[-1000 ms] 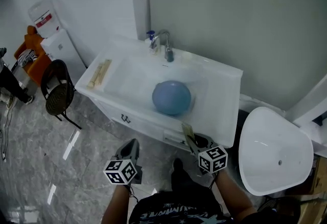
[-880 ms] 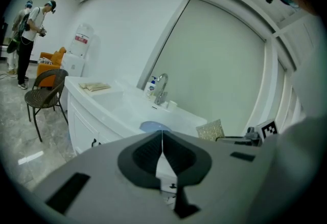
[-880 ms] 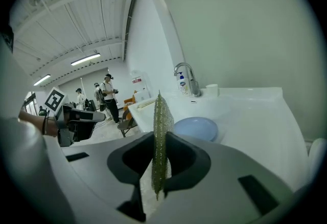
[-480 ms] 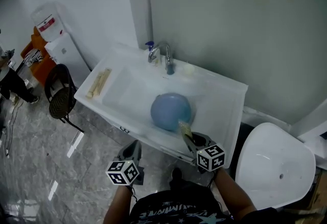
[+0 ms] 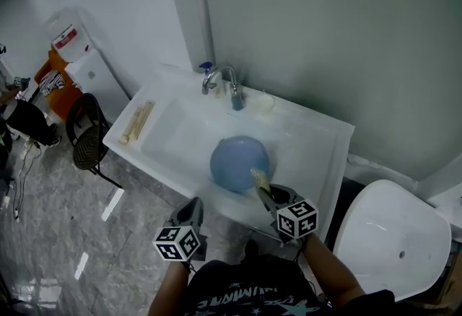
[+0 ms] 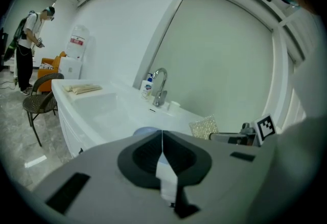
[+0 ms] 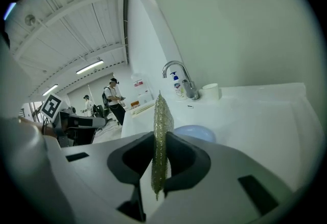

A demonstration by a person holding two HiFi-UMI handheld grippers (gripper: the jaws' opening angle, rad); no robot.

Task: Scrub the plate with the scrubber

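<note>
A white worktop (image 5: pixel 325 141) with a sunken basin (image 5: pixel 173 138) is found against the wall. A dark chair (image 5: pixel 86 141) stands on the floor to its left. A blue plate (image 5: pixel 240 161) is seen lying in the basin, towards its near right part, rounded side up as far as can be judged. No foam or water is visible on it.

The right claw (image 5: pixel 266 193) is held above the near edge of the worktop and is clenched on the scrubber (image 5: pixel 258 180). This is a thin glittering pad, gripped edge-on and standing up out of the jaws. In the head view its tip is seen over the near rim of the plate. In the right gripper view the plate is shown beyond and below the pad, so contact is judged not yet made. The left claw (image 5: pixel 193 205) is held short of the worktop front, over the floor. It is clenched with nothing between its jaws, and the plate is not steadied by it.

A tap (image 5: pixel 220 80), a soap bottle (image 5: pixel 206 69) and a small cup (image 5: pixel 265 100) are noted at the back of the worktop, well apart from the plate.

Progress is judged as early: the scrubber is in hand and near the plate, but no scrubbing is evidenced. The pad has yet to be lowered onto the plate and rubbed over it.
</note>
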